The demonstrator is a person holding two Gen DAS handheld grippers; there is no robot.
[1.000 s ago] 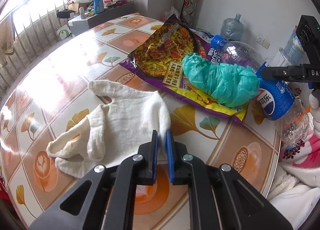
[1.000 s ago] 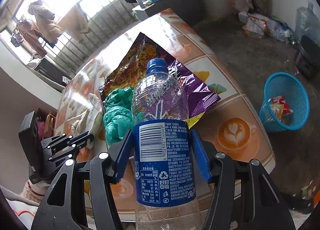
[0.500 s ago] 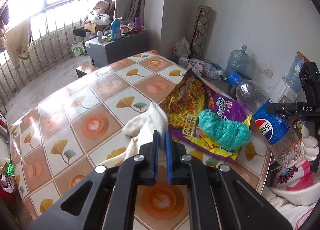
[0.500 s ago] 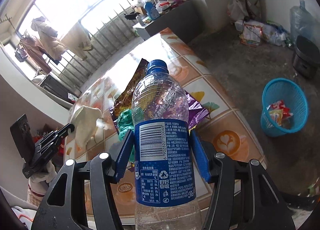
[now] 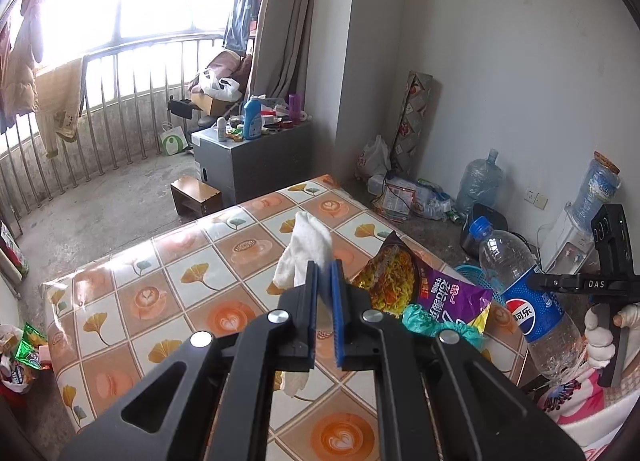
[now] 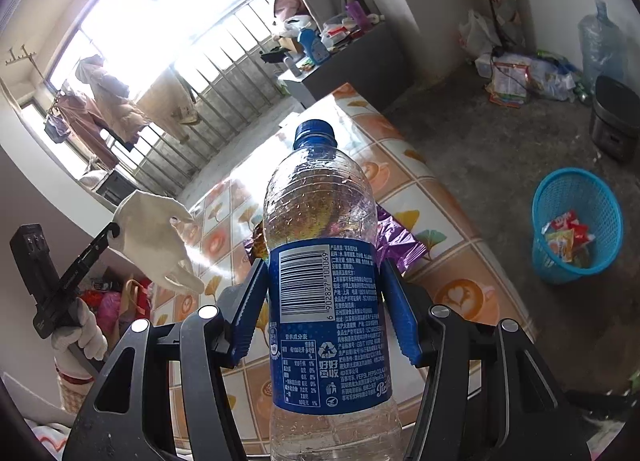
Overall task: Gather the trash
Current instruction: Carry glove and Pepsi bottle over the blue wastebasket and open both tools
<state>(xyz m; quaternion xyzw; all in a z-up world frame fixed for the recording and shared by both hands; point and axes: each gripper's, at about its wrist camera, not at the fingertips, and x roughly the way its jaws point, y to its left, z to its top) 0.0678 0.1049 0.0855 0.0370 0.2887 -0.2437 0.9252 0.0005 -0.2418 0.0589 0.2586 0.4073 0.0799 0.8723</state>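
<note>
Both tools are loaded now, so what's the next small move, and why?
Probably swing the right tool, gripping the Pepsi bottle, toward the blue basket on the floor beside the table; it already holds wrappers. The left tool holds the white cloth.

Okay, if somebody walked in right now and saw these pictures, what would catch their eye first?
Probably the Pepsi bottle, gripped upright by the right gripper, filling that camera's view. Next, the white cloth dangling off the table from the shut left gripper. Then the blue basket on the floor, with wrappers in it.
</note>
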